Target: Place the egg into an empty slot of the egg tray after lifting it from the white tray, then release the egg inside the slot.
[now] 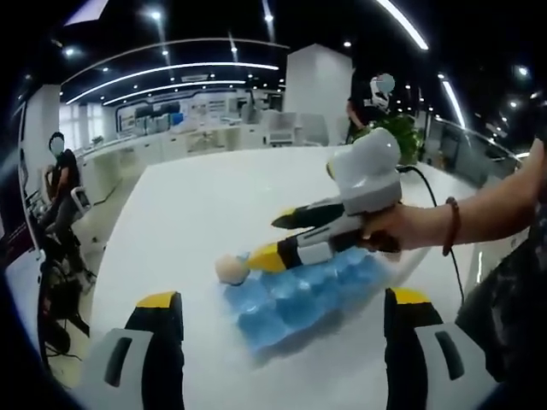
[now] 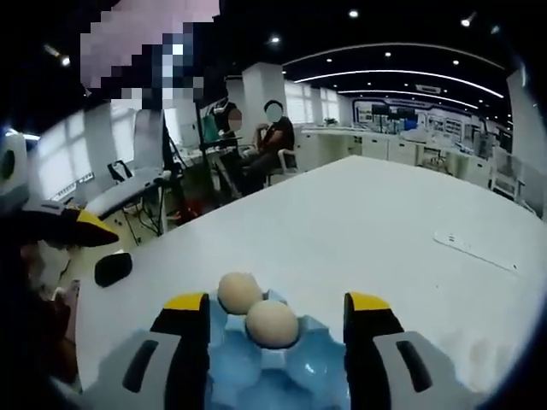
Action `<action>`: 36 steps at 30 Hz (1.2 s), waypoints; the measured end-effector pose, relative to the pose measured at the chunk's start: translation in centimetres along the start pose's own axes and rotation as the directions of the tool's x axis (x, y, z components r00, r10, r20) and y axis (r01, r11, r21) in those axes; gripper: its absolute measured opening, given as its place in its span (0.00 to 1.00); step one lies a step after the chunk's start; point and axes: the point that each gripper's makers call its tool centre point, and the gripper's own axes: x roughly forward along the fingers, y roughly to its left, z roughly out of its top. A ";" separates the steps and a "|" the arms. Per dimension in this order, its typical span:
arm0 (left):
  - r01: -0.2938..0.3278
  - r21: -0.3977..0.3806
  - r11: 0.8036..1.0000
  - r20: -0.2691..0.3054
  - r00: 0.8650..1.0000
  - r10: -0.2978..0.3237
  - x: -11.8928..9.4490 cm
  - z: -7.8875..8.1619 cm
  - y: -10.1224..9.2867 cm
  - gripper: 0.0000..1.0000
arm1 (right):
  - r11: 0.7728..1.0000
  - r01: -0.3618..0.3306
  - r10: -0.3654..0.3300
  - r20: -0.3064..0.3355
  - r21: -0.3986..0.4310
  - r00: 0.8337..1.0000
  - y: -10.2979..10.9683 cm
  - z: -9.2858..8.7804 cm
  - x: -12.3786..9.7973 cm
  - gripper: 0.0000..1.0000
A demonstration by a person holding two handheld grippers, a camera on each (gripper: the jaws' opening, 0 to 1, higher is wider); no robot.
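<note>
A blue egg tray (image 1: 299, 299) lies on the white table (image 1: 197, 205). My right gripper (image 1: 272, 239), held by a hand with a beaded bracelet, hovers low over it with its jaws apart. One egg (image 1: 231, 269) sits at the tray's far left corner, just off the lower fingertip. In the right gripper view, my right gripper (image 2: 277, 301) stands open around two eggs: the nearer egg (image 2: 272, 323) and the farther egg (image 2: 239, 292), both resting in the egg tray (image 2: 282, 367) with gaps to each jaw. My left gripper (image 1: 282, 303) is open just before the tray, and its yellow tip (image 2: 85, 229) shows at the left.
A flat white strip (image 2: 474, 248) lies on the table to the right. A small black object (image 2: 113, 267) sits near the table's left edge. People sit at desks beyond the table (image 2: 273, 137). A potted plant (image 1: 402, 137) stands at the far end.
</note>
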 end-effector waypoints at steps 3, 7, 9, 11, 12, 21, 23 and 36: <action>0.000 -0.002 1.000 -0.003 1.000 0.000 0.1 0.0 0.0 1.00 | 1.000 0.000 0.000 -0.001 0.007 1.000 -0.2 0.0 -0.2 0.69; 0.000 0.000 1.000 -0.005 1.000 0.000 0.2 0.0 0.0 1.00 | 1.000 0.001 -0.001 -0.011 0.003 1.000 -0.4 -0.3 -0.5 0.71; 0.002 0.001 1.000 -0.005 1.000 -0.001 0.2 0.0 -0.1 1.00 | 1.000 0.007 -0.007 -0.013 -0.001 1.000 -0.6 -0.3 -0.8 0.71; 0.003 0.002 1.000 -0.004 1.000 -0.003 0.2 0.0 -0.1 1.00 | 1.000 0.014 -0.014 -0.012 0.008 1.000 -0.9 -0.3 -1.0 0.71; 0.004 0.002 1.000 -0.005 1.000 -0.004 0.2 0.0 -0.1 1.00 | 1.000 0.012 -0.012 -0.011 0.018 1.000 -1.0 -0.3 -1.2 0.71; 0.009 0.005 1.000 -0.010 1.000 -0.009 0.5 0.0 -0.3 0.99 | 0.998 0.053 -0.053 -0.022 0.035 0.998 -2.9 -0.9 -2.5 0.73; 0.019 0.002 1.000 -0.004 1.000 -0.019 0.6 0.2 -0.5 0.99 | 0.997 0.062 -0.061 -0.028 0.047 0.998 -3.2 -1.2 -2.8 0.73; 0.033 0.018 0.999 -0.013 0.999 -0.032 1.1 0.4 -1.1 0.99 | 0.988 0.133 -0.131 -0.032 0.076 0.991 -6.5 -2.0 -5.2 0.72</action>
